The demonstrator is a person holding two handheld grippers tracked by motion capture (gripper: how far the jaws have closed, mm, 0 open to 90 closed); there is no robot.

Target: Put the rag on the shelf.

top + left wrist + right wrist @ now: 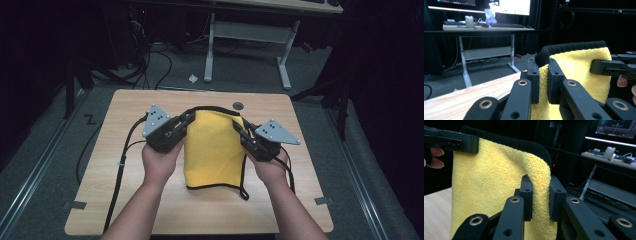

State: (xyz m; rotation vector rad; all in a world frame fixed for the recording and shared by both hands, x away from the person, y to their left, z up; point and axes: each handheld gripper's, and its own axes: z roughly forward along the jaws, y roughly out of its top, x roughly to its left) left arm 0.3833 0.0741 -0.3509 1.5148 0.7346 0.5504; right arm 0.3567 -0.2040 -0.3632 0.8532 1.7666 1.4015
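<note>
Two hands hold grippers low in high view. Left gripper [186,119] fingers pinch top left corner of yellow cloth [212,150]. Right gripper [239,127] fingers pinch top right corner. Cloth has black edge, hangs between both grippers above middle of wooden worktop [100,190]; bottom edge looks close to wood, cannot tell if touching. Small dark round spot [238,105] on worktop behind cloth. White-legged desk [250,35] far back on floor.
</note>
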